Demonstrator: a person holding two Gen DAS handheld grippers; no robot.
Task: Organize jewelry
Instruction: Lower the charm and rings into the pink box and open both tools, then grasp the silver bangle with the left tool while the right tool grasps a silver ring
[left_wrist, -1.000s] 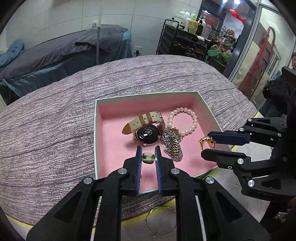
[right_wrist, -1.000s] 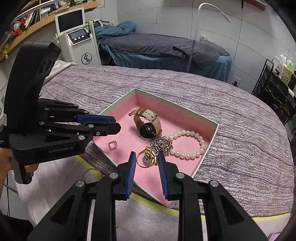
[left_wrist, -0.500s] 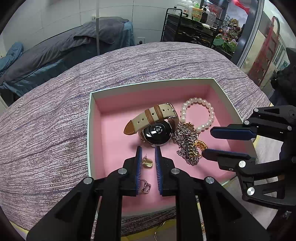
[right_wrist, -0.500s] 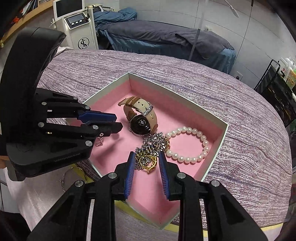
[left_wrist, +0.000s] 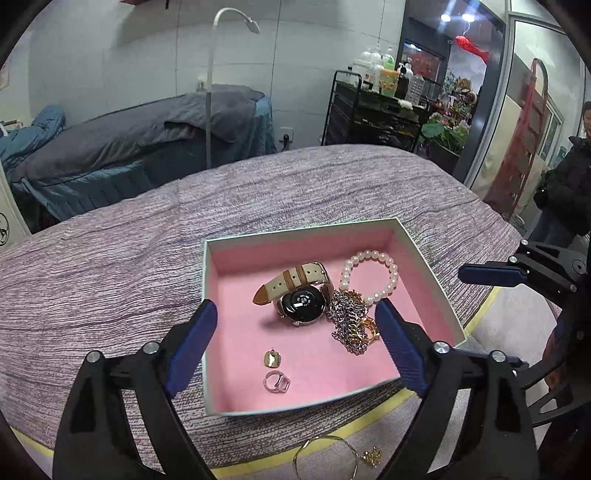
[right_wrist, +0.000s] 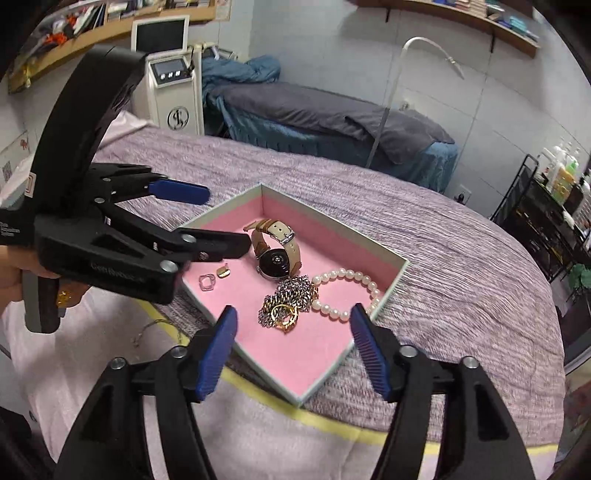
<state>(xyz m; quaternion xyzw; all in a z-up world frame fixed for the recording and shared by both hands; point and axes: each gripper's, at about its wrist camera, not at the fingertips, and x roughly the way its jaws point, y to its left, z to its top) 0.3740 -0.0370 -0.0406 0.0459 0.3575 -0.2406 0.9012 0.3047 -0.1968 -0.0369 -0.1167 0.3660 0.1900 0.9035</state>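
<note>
Now both your grippers stand apart and empty over the box (left_wrist: 424, 258). The left gripper (left_wrist: 295, 345) has just been opening, nothing between its pads; the gold charm (left_wrist: 272, 359) lies free on the pink liner just behind the clear ring (left_wrist: 276, 381), both in the near left corner, likely dropped there to keep small pieces away from the tangle. The right gripper (right_wrist: 293, 345) has also just been opening, jaws bare; the gold ring (right_wrist: 283, 314) rests on the chain (right_wrist: 291, 291), which touches the pearl bracelet (right_wrist: 347, 291) and sits just beside the watch (right_wrist: 275, 260). These heavier pieces crowd the box's middle and far right. A thin bangle (left_wrist: 325, 456) and a small gold piece (left_wrist: 372, 456) lie outside the box on the near cloth, so the job looks unfinished; you probably go for those next.
</note>
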